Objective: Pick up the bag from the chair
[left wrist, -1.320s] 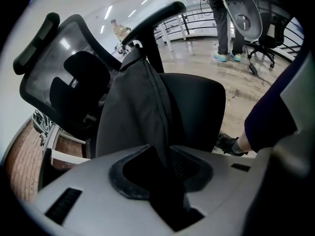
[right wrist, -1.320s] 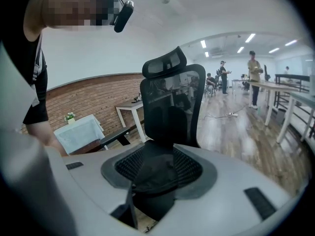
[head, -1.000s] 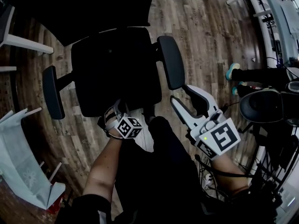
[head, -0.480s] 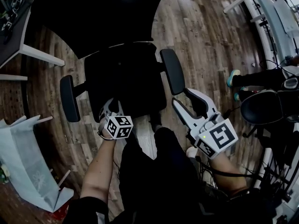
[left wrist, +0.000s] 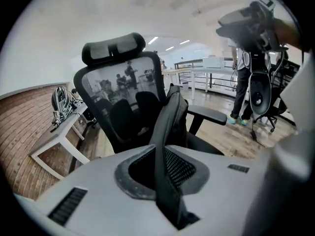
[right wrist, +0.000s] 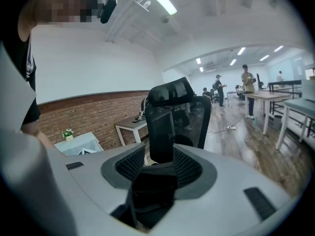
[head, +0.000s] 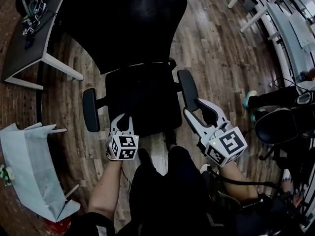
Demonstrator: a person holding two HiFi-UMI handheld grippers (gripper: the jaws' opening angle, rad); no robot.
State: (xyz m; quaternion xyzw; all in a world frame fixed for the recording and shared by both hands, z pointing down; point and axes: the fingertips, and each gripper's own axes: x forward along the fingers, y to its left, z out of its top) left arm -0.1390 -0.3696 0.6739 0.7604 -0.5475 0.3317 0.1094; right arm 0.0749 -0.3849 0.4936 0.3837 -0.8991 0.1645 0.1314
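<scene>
One bag (left wrist: 173, 114), black and flat, stands edge-on straight ahead of the left gripper (left wrist: 160, 168), between it and the back of the chair (head: 142, 100). Its long axis runs upright and away from the jaws. A black strap (left wrist: 165, 195) leads from the bag down into those jaws, which are closed on it and nearly together, so the left gripper has the bag by the strap.

The right gripper (right wrist: 158, 163) is beside the chair's right armrest. Its jaws stand wider, with dark padded material filling the gap between the pads. I take that for another part of the bag, gripped.

From the head view, black on black, I cannot tell whether the bag still rests on the seat or hangs just clear of it. The coming lift turns on the strap. It pulls from the bag's near end, so the far end will likely hang toward the seat.

Counted: one bag, two grippers, one chair in use, a second chair (head: 275, 124) off to the right, and one grey tabletop (head: 34, 38) at far left.
</scene>
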